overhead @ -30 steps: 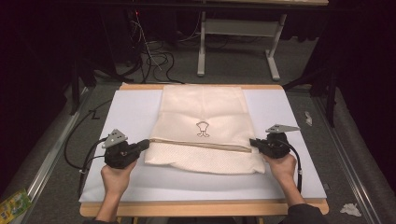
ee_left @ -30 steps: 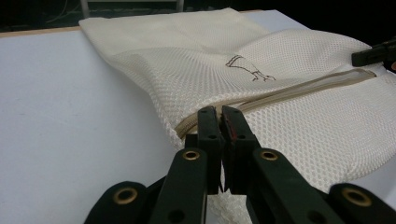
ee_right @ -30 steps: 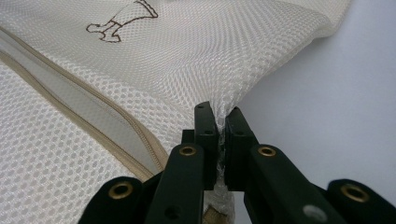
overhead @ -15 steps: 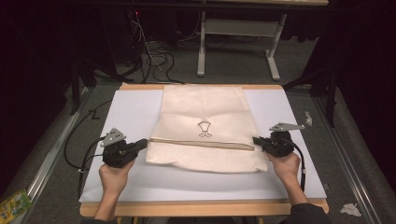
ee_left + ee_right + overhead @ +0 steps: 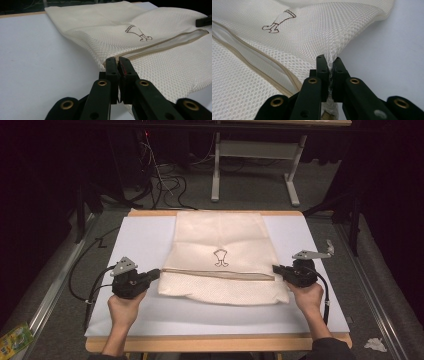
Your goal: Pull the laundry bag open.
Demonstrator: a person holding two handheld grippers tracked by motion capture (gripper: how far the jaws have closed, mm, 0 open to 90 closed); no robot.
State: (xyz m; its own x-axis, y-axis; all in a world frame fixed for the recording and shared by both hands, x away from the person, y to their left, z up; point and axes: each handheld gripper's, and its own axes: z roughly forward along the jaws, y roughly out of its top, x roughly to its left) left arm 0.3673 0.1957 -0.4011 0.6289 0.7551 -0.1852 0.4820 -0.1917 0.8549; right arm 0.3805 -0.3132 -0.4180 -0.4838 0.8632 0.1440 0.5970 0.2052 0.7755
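A cream mesh bag [image 5: 222, 257] lies flat on the white mat [image 5: 140, 240], its far edge at the table's 12 o'clock side. Its zip [image 5: 217, 273] runs straight across from one gripper to the other; in the gripper views it gapes a little, showing only pale lining, and what the bag holds cannot be told.

The left gripper [image 5: 156, 272] sits at the bag's 9 o'clock edge, its jaws pressed together on the mesh at the zip's end [image 5: 117, 62]. The right gripper [image 5: 276, 269] sits at the 3 o'clock edge, jaws clamped on a puckered pinch of mesh [image 5: 331, 58].

The bag is fine honeycomb netting with a beige zip tape and a small dark outline drawing [image 5: 220, 257] just above the zip, near the centre.
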